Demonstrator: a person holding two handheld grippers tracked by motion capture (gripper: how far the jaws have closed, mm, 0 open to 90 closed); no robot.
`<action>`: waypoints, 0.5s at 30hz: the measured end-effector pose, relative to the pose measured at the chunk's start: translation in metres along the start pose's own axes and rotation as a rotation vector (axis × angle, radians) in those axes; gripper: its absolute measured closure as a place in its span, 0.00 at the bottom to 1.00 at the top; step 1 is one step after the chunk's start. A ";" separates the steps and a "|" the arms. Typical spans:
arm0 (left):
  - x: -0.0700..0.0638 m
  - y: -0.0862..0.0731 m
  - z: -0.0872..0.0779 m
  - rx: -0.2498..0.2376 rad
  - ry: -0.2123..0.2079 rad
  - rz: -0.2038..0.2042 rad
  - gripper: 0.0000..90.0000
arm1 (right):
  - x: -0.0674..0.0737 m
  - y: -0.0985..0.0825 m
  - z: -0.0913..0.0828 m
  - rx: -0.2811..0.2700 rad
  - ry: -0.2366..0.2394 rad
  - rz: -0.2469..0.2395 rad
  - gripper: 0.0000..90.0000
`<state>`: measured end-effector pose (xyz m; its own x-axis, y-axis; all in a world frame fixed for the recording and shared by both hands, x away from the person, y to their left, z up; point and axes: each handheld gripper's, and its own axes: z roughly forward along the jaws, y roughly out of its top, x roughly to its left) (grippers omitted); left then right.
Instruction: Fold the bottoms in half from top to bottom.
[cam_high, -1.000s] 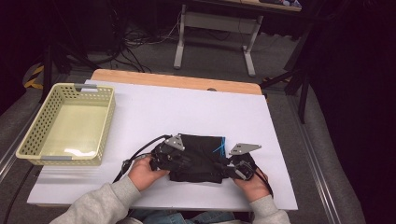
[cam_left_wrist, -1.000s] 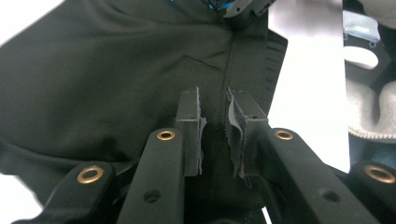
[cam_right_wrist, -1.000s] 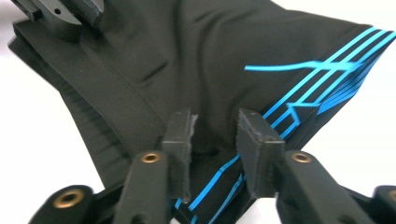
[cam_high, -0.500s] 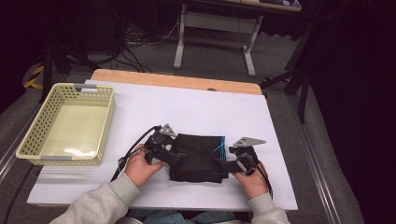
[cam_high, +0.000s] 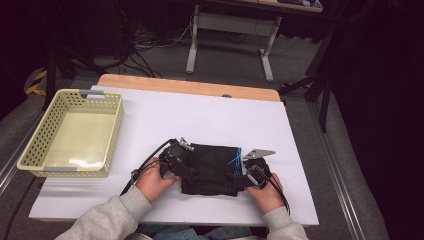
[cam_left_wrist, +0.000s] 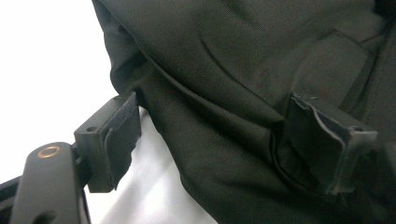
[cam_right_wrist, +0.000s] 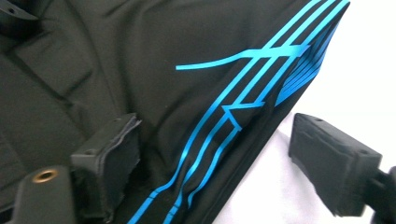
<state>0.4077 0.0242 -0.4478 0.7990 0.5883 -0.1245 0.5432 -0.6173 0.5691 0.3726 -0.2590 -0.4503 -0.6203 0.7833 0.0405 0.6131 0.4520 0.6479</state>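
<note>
The high view looks forward and down from above the person's side onto the whole table (cam_high: 200, 115). Both gripper views sit very close, looking along their jaws at the same black garment (cam_high: 212, 167) from opposite edges.

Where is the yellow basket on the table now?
In the high view, the yellow basket stands at the white table's left edge, apart from the black garment.
</note>
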 end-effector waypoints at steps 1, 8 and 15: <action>0.000 0.000 0.000 -0.002 -0.004 0.001 0.26 | 0.001 0.000 0.000 -0.001 0.003 -0.003 0.26; -0.005 -0.002 0.000 -0.026 -0.006 -0.004 0.39 | 0.007 0.000 -0.003 -0.001 0.027 -0.002 0.48; -0.009 -0.004 0.000 -0.060 -0.048 -0.001 0.66 | 0.011 -0.001 -0.005 -0.009 0.102 0.006 0.80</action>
<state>0.3983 0.0219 -0.4492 0.8106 0.5623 -0.1636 0.5290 -0.5830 0.6167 0.3631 -0.2532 -0.4471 -0.6637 0.7381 0.1209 0.6126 0.4436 0.6542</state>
